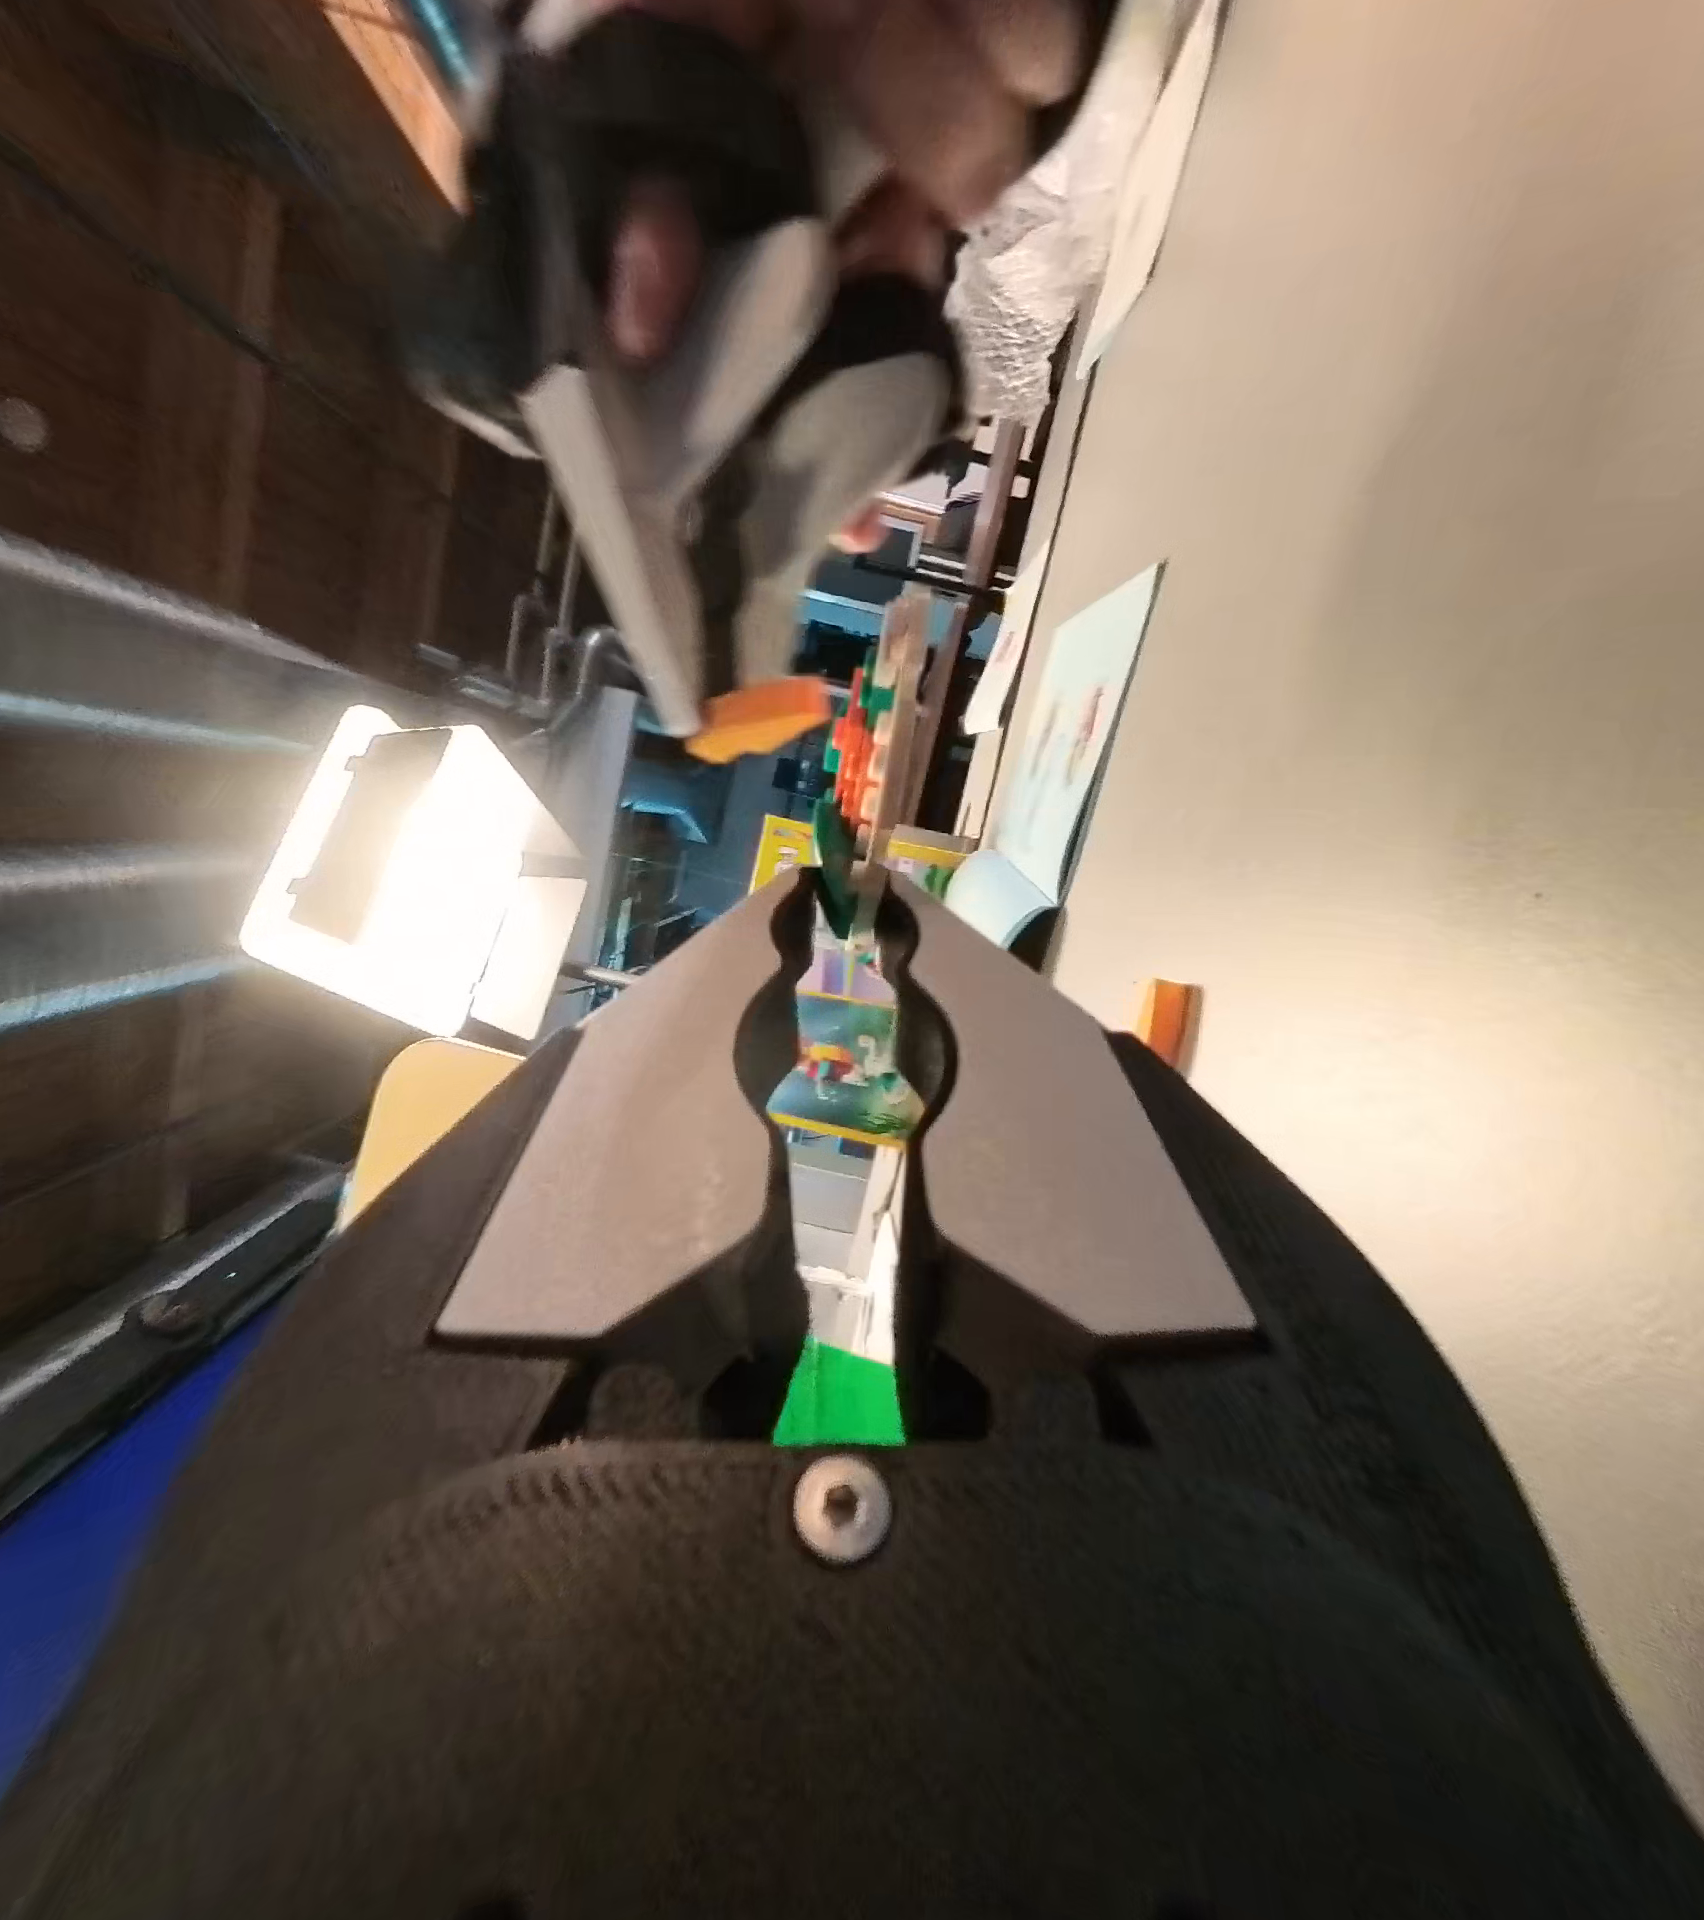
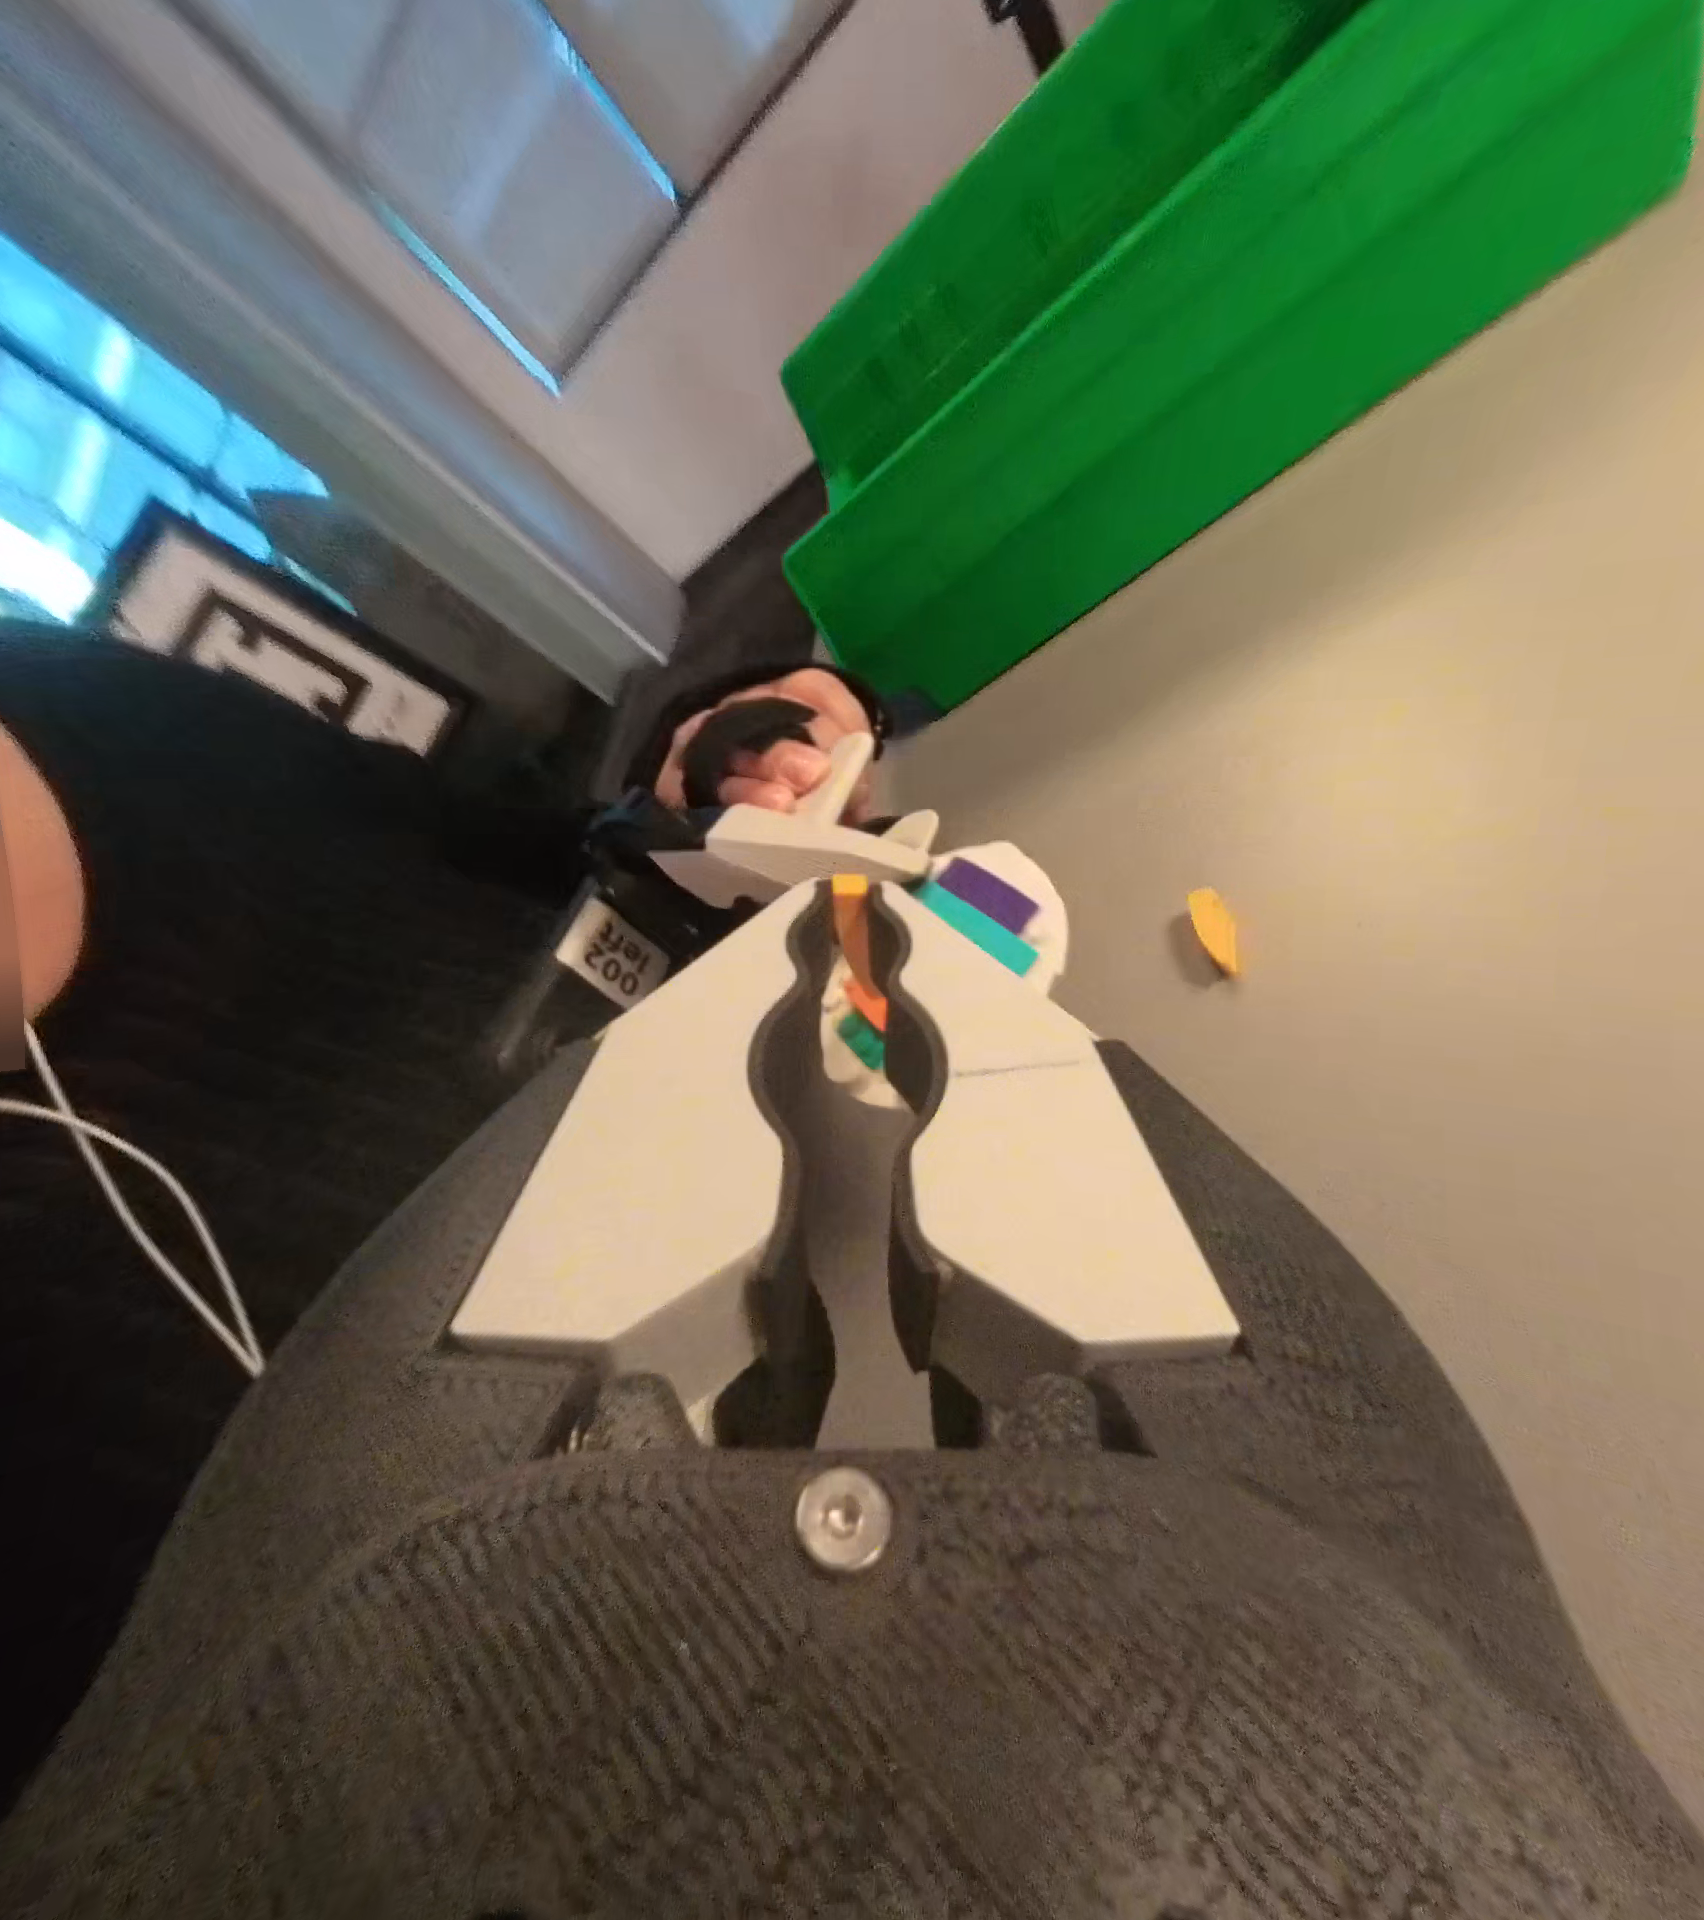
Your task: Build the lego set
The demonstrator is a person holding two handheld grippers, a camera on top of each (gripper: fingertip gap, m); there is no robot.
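Observation:
My left gripper point(image 1: 843, 883) is shut on the edge of a small lego build point(image 1: 884, 748), a pale plate with green and red-orange bricks, held above the table. My right gripper point(image 2: 850, 894) is shut on an orange slanted piece point(image 2: 853, 930). In the left wrist view the right gripper's white fingers point(image 1: 619, 540) come in from above with the orange piece point(image 1: 754, 717), just left of the build and apart from it. In the right wrist view the left gripper point(image 2: 817, 847) shows close ahead, and the build point(image 2: 983, 920) shows white, purple and teal parts.
A yellow loose piece point(image 2: 1214, 930) lies on the beige table point(image 2: 1450, 1039). Two green bins point(image 2: 1243, 364) stand at the back. Instruction sheets point(image 1: 1087, 727), a crumpled plastic bag point(image 1: 1014, 291) and the set's box point(image 1: 848, 1091) are on the table. My two grippers' fingertips are within a few centimetres of each other.

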